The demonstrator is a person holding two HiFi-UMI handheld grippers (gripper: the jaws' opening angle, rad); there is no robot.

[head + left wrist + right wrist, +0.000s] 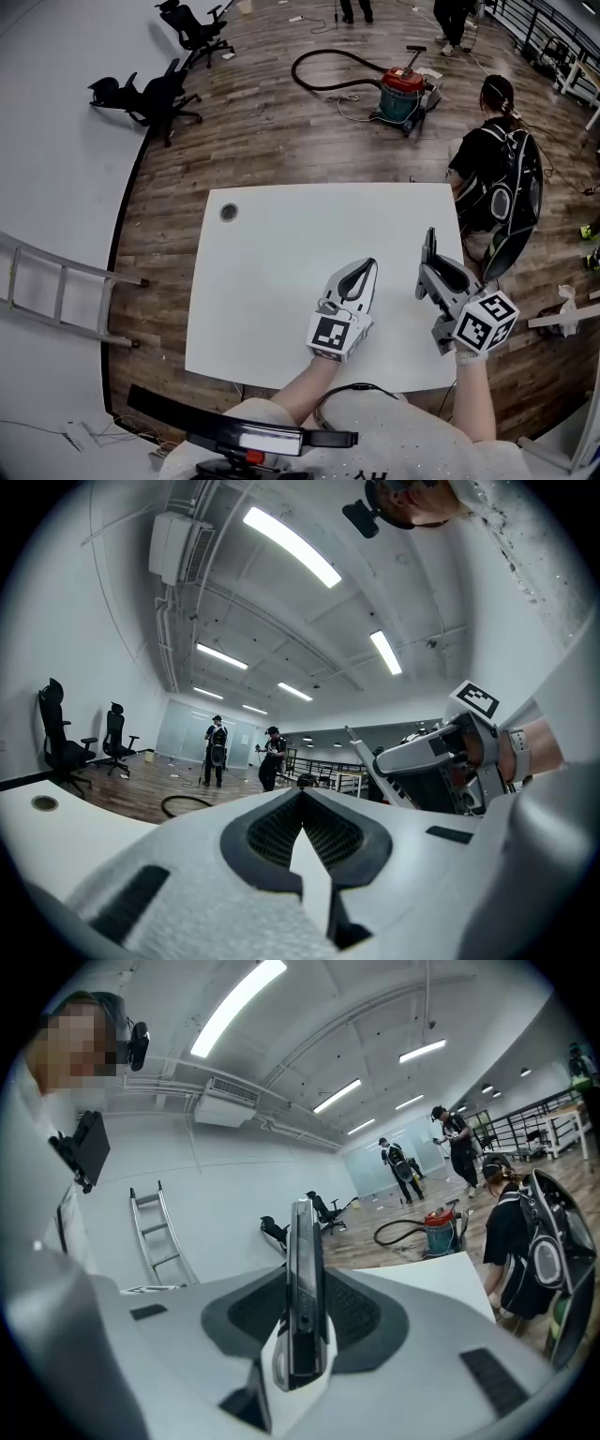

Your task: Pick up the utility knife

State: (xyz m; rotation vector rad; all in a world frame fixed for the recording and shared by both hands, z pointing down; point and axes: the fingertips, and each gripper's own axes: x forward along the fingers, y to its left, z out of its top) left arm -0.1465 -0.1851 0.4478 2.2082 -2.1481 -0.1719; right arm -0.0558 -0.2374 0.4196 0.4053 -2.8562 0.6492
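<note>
The utility knife [430, 248] is in the right tool [427, 279]. The tool's two sides are squeezed on the knife, one on each flat side. In the right gripper view the knife [302, 1241] stands thin and tall, right in the middle of the right tool [305, 1277], with its long end poking out in front. Holding it by the flat sides looks like a good idea, because the knife cannot easily spin or slip out that way. In the head view the knife points up and away from the person, over the right side of the white desk [281, 244]. It does not seem to touch the desk, so I think the picking up is done. The left tool [371, 263] sits low over the desk, near the right one but not touching it. Its two sides are pressed together with nothing in between, and the left gripper view shows the same at the left tool [302, 797]. It looks like it is just waiting out of the way. The desk has nothing else on it but a small round hole [229, 212] near the far left corner.
</note>
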